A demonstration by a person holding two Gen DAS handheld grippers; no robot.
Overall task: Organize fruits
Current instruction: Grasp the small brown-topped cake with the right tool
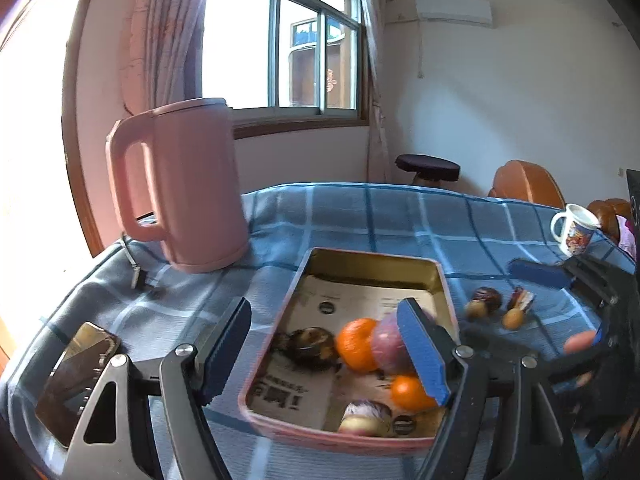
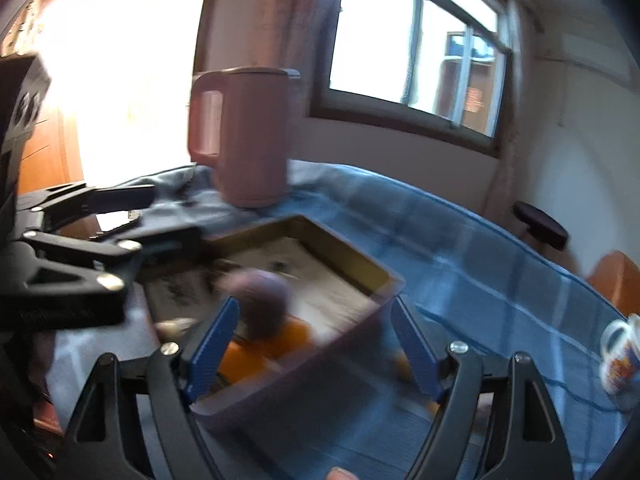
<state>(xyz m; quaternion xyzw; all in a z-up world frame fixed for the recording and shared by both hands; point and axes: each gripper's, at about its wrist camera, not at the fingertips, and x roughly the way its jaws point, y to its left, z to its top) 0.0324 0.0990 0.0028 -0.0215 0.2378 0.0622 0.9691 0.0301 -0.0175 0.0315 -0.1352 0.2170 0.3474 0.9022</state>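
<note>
Both tongs stood released, nothing gripped. Left gripper hung over tray w/ fruit: oranges, apple just beyond its right finger. Right gripper straddled tray's corner.

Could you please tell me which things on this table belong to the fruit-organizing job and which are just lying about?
Belongs to the job: tray, oranges, purple fruit, loose fruits on the cloth.

Just lying about: pink kettle, mug, phone, tablecloth.
</note>
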